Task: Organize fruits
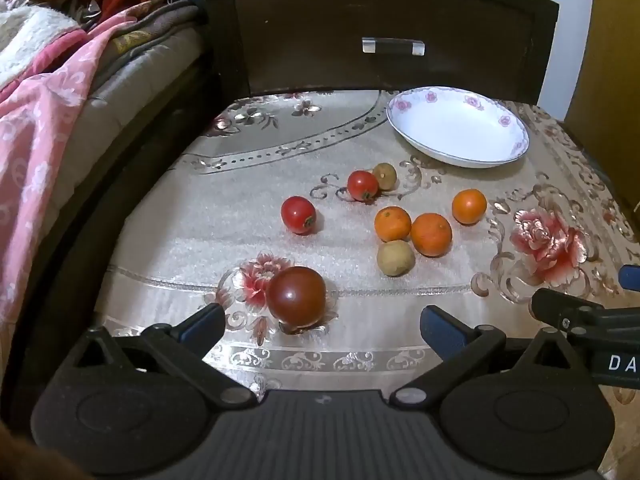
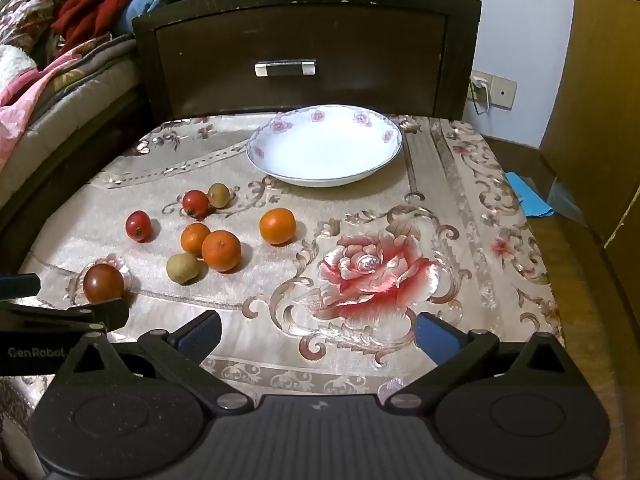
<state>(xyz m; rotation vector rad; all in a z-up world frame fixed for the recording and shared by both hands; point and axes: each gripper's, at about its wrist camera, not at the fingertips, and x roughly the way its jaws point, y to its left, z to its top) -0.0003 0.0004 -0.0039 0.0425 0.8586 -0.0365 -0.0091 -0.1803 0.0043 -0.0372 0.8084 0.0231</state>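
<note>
Nothing's in the plate (image 2: 256, 148) yet. Both tools spread and empty, left tool (image 1: 320, 326) lined up on the dark tomato (image 1: 296, 297); next it needs closing around that.

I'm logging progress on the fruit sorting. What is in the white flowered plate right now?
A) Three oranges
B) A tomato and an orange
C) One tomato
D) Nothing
D: the white plate shows only bare white inside, and every fruit, such as the dark tomato, lies on the tablecloth.
</note>
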